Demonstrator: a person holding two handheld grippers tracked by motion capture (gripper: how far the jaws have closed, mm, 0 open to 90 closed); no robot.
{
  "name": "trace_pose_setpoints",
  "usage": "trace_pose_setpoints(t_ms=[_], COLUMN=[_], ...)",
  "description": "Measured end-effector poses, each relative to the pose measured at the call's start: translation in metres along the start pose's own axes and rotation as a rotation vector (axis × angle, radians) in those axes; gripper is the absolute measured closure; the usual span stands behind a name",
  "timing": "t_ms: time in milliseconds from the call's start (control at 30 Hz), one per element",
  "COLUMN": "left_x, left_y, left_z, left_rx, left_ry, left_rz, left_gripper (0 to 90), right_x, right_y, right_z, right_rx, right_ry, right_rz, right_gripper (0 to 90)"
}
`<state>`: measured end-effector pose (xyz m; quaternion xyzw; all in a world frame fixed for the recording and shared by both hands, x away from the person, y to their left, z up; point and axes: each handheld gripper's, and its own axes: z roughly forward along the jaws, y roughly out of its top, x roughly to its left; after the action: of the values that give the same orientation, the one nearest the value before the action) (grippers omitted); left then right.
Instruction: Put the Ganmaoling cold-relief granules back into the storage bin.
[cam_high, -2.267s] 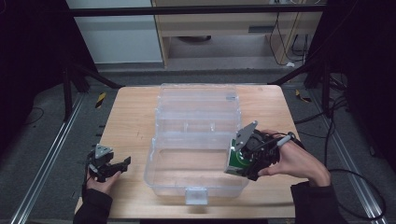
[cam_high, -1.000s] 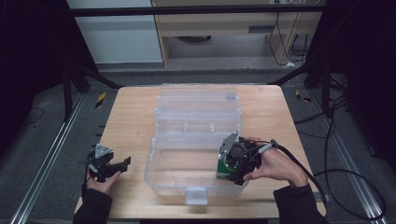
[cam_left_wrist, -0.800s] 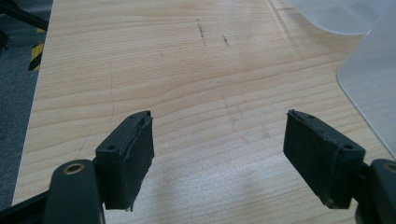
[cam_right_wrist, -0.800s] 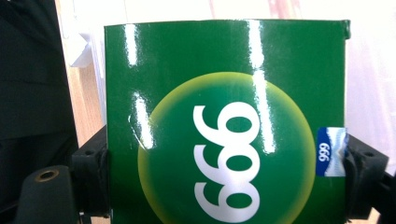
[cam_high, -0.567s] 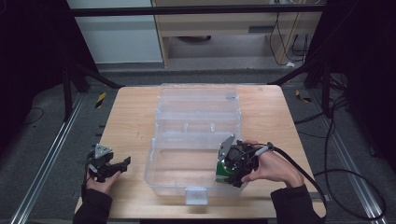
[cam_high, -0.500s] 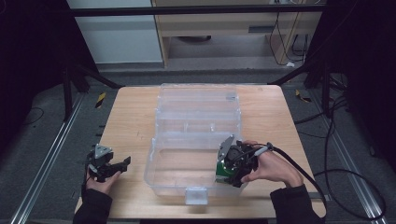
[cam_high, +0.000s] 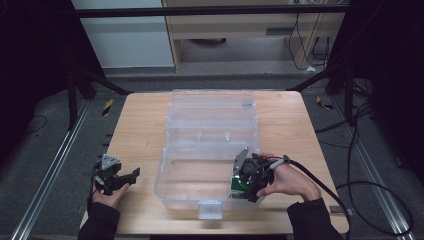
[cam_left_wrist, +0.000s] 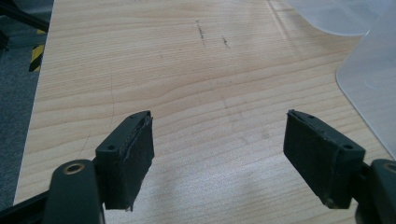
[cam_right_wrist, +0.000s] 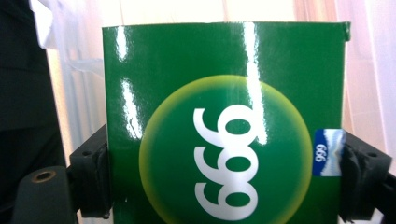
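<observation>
Right hand-held gripper (cam_high: 239, 181) clamps a green box (cam_right_wrist: 224, 121) by its side faces, lowered inside the clear bin (cam_high: 190, 197), probably for setting down. Left hand-held gripper (cam_left_wrist: 219, 154) rests spread and empty over bare tabletop (cam_left_wrist: 187, 70), clear of the bin.

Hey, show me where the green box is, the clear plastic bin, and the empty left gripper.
green box (cam_right_wrist: 224, 116), right gripper view, on its glossy front face above the white numerals.
clear plastic bin (cam_high: 165, 172), high view, on its near left wall.
left gripper (cam_left_wrist: 219, 154), left gripper view, midway between its two open black jaws.
</observation>
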<state>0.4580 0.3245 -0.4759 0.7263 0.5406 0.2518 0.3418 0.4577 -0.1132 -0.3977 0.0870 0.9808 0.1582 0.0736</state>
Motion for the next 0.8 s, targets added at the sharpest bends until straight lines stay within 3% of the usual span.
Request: trace_pose_setpoints(t_ms=[233, 300, 533, 800], left_x=[0.0, 0.0, 0.0, 0.0], left_y=[0.0, 0.0, 0.0, 0.0], left_z=[0.0, 0.0, 0.001, 0.001], left_rx=[0.0, 0.001, 0.004, 0.004], left_ry=[-0.001, 0.0, 0.0, 0.0], left_rz=[-0.001, 0.0, 0.001, 0.001], left_gripper=[23.8, 23.8, 23.8, 23.6], right_x=[0.0, -0.001, -0.002, 0.002], right_y=[0.0, -0.003, -0.013, -0.032], right_z=[0.009, 0.011, -0.01, -0.049], right_rx=[0.039, 0.032, -0.061, -0.197], right_ry=[-0.003, 0.004, -0.03, -0.152], right_rz=[-0.009, 0.008, 0.053, 0.121], right_gripper=[14.8, 14.5, 13.2, 6.8])
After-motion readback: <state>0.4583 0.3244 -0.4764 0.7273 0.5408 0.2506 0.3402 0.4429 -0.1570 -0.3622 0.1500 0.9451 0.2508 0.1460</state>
